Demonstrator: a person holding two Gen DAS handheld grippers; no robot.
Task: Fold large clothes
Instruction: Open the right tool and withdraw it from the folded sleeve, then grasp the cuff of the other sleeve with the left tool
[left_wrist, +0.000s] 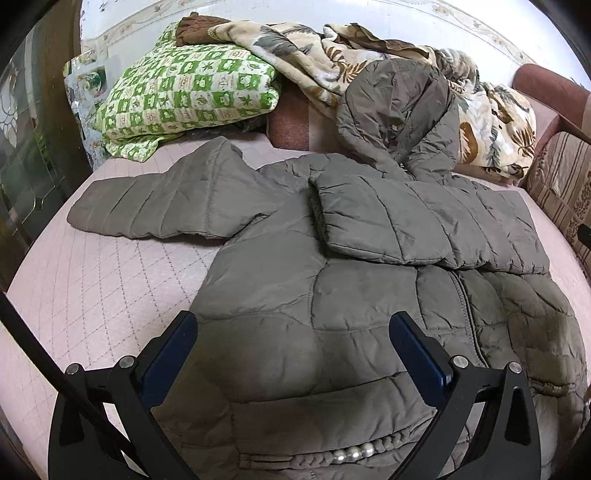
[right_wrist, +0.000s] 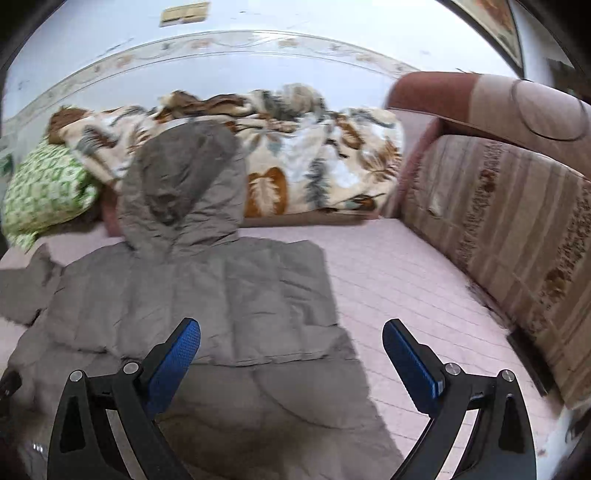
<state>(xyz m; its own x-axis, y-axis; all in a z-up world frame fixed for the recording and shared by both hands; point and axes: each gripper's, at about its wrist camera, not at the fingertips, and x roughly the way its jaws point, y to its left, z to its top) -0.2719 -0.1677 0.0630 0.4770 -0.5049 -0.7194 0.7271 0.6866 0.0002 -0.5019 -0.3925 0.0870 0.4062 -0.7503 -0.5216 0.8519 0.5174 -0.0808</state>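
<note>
A: Where's the grey-brown quilted puffer jacket with the hood (left_wrist: 369, 266)?

B: Spread flat on the pink quilted bed (left_wrist: 110, 280), hood (right_wrist: 181, 184) propped against the leaf-patterned blanket (right_wrist: 295, 147) at the far side, beside a green checked pillow (left_wrist: 184, 92).

A: How far along is the fold?

B: Early, I'd judge. One sleeve (left_wrist: 424, 221) already lies crosswise over the chest. The other sleeve (left_wrist: 159, 206) sticks out flat toward the left. That sleeve, the hood and the fold of the body lengthwise all look undone.

A: Which way does it run?

B: Long axis goes from the hem nearest the cameras to the hood at the far end.

A: And the tongs?

B: Left tongs (left_wrist: 293, 347) stand wide over the hem, holding nothing. Right tongs (right_wrist: 291, 350) also gape wide and empty, above the jacket's right edge.
</note>
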